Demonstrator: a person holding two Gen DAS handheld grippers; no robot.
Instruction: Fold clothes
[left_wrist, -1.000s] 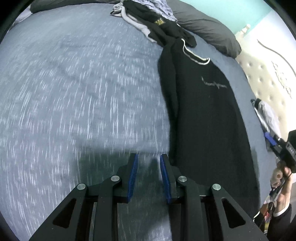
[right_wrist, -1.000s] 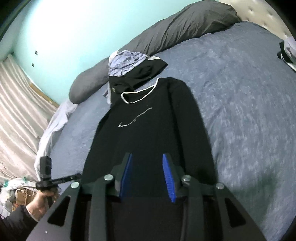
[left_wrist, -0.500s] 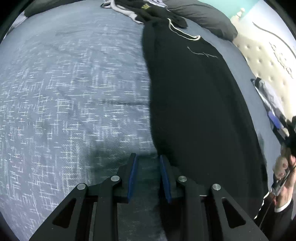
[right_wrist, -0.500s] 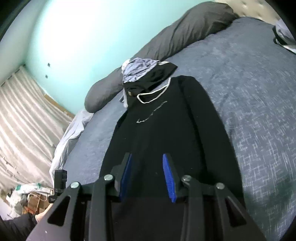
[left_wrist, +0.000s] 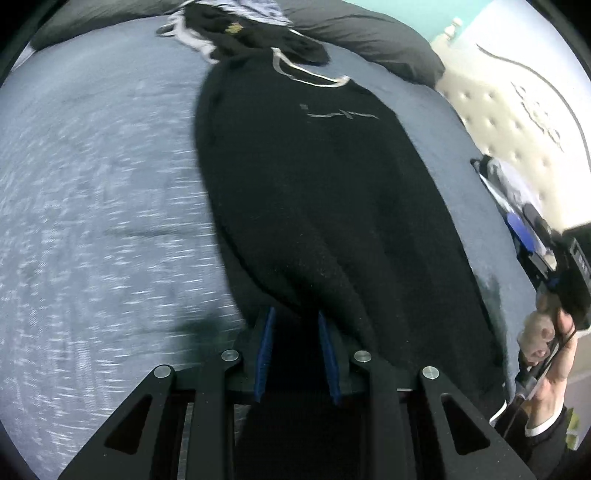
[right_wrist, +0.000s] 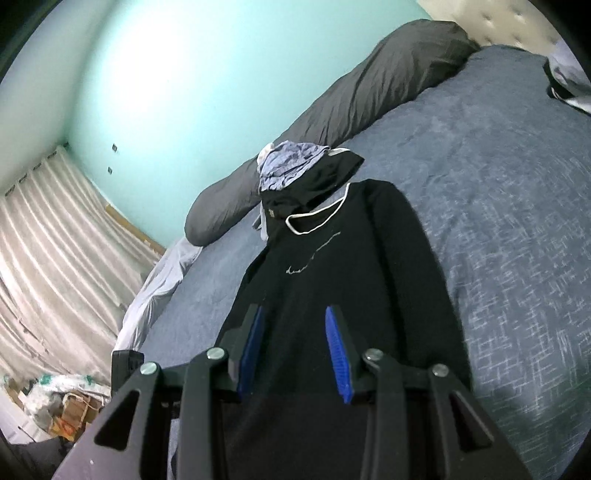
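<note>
A black long-sleeved shirt (left_wrist: 332, 192) with a white collar lies lengthwise on the blue-grey bed, sleeves folded in along its sides; it also shows in the right wrist view (right_wrist: 332, 280). My left gripper (left_wrist: 295, 328) is open at the shirt's near hem, and the black cloth bulges over its fingertips. My right gripper (right_wrist: 295, 332) is open and empty, hovering over the shirt's lower part. The person's right hand and gripper handle (left_wrist: 554, 314) show at the shirt's right edge.
A pile of unfolded clothes (right_wrist: 303, 173) lies by the shirt's collar, against long grey pillows (right_wrist: 351, 110). More clothes (left_wrist: 509, 192) lie at the bed's right side by a padded headboard (left_wrist: 509, 122). Curtains (right_wrist: 48, 266) and clutter stand beyond the bed's left edge.
My left gripper moved right, from bare bedspread beside the shirt to the shirt's hem. My right gripper rose and tilted up a little over the shirt.
</note>
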